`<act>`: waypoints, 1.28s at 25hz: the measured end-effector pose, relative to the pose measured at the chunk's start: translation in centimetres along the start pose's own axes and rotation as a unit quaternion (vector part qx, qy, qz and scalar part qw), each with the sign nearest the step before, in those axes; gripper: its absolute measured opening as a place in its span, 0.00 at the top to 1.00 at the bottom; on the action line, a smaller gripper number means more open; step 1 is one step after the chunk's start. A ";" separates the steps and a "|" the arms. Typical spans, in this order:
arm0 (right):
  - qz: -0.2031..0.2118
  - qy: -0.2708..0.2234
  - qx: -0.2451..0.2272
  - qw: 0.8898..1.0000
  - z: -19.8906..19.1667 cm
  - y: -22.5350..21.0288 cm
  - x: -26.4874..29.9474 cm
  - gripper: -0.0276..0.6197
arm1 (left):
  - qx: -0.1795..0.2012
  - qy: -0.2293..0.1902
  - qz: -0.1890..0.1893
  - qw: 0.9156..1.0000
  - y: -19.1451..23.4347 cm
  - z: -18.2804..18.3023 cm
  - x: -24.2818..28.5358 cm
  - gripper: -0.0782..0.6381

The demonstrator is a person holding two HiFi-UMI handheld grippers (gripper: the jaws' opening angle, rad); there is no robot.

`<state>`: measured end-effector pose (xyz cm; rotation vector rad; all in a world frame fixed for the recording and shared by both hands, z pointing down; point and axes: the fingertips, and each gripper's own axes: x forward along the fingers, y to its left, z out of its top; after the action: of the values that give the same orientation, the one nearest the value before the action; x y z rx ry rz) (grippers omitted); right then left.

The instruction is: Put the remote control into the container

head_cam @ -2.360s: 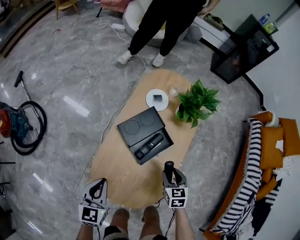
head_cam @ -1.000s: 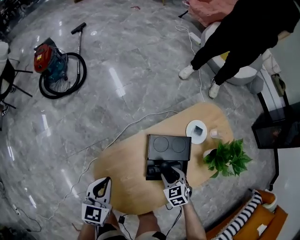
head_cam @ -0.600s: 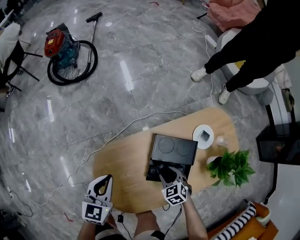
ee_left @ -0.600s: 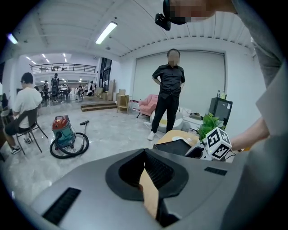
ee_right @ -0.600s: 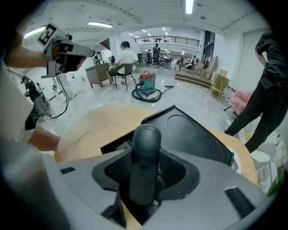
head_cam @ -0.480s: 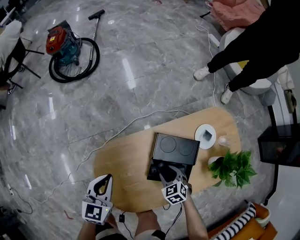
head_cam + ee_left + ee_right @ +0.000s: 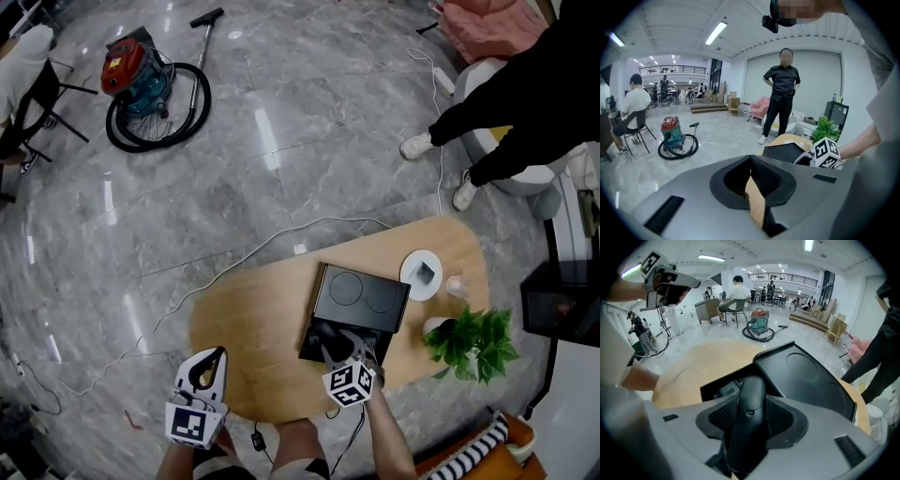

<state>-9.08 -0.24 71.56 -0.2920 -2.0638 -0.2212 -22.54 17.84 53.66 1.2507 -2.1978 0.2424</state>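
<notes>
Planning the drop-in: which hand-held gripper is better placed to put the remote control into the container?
Right. The right hand-held gripper is shut on the remote control, at the black container's open compartment. The left hand-held gripper is shut, empty, by the table's near edge.

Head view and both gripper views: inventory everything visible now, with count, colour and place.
oval wooden table: one, tan, centre.
black rectangular container: one, black, open, on table.
black remote control: one, black, over container.
round white plate: one, white, table's right end.
leafy potted plant: one, green, beside plate.
canister vacuum cleaner: one, red-teal, floor, upper left.
standing person: one, black clothes, beyond table.
left gripper: one, grey, shut, empty, near table edge.
right gripper: one, grey, shut on remote.
</notes>
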 end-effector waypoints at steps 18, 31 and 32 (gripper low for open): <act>-0.035 -0.001 0.023 0.999 0.6 0.1 -1.2 0.64 | 0.001 -0.008 -0.006 1.000 0.5 1.4 -1.2 0.88; -0.124 -0.125 0.186 0.967 6.5 -3.4 -12.1 0.65 | 0.067 -0.033 -0.061 0.995 -1.1 8.7 -2.8 0.88; -0.133 -0.137 0.202 0.961 6.9 -3.6 -13.2 0.65 | 0.071 -0.038 -0.070 0.994 -1.6 9.5 -2.9 0.88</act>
<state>-9.63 -3.28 56.51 0.2196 -2.3603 0.0901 -23.93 15.02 44.08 1.5088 -2.1769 0.3032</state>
